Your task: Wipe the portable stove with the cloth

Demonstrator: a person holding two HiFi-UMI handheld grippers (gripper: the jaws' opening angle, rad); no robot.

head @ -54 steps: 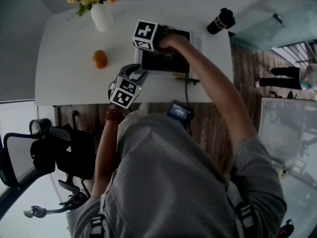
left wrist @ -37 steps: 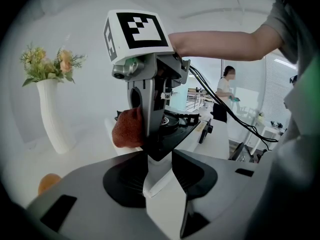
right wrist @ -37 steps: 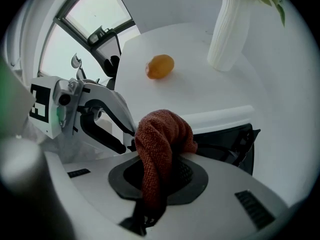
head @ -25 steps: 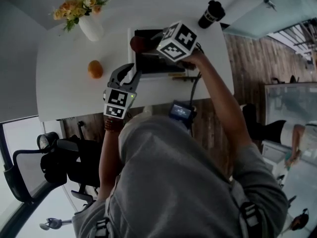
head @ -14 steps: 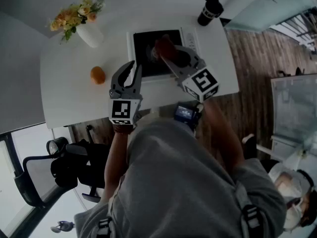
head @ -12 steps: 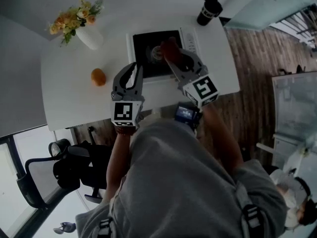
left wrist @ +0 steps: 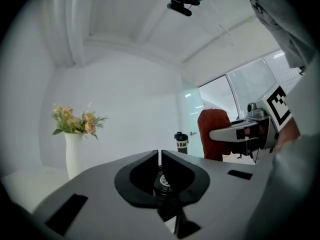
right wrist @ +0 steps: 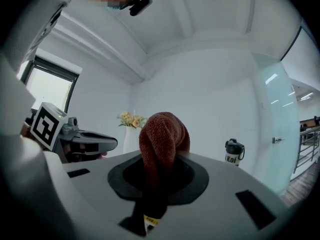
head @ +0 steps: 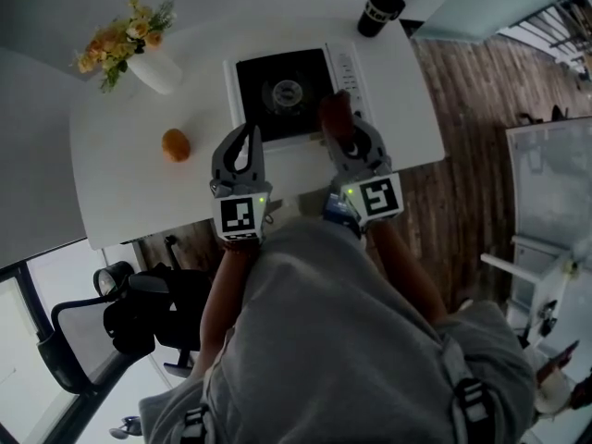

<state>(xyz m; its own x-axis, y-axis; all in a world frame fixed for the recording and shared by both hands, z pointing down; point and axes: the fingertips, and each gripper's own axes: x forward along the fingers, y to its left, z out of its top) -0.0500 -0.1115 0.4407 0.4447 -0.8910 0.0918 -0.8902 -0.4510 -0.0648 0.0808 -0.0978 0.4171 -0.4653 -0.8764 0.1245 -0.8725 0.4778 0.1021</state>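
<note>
A white table (head: 129,155) fills the upper part of the head view, with wooden floor (head: 462,109) to its right; white walls and a glass partition are seen behind in both gripper views. Far to the left of the left gripper, a white vase (head: 153,70) of yellow flowers (head: 111,49) is set; an orange (head: 175,144) lies nearer, just to that gripper's left. The left gripper (head: 245,132) is held level at the table's near edge, its jaws pressed together with nothing between them; the portable stove (head: 254,100) lies just ahead of its tips and slightly to their right, untouched by it. The rust-brown cloth (head: 334,114) is pinched in the right gripper (head: 347,141); it stands bunched above the jaws in the right gripper view and, seen from the head, overlaps the stove's right-hand control strip. A black tumbler (head: 376,7) stands well beyond the right gripper, past the stove's far right corner.

The cloth appears to be carried level and off the stove top, so no wiping stroke is judged to be under way; contact cannot be ruled out from above. The dark top shows no visible soil, so how much has been wiped cannot be told; at most a few passes over the burner area and the panel are judged to remain.
</note>
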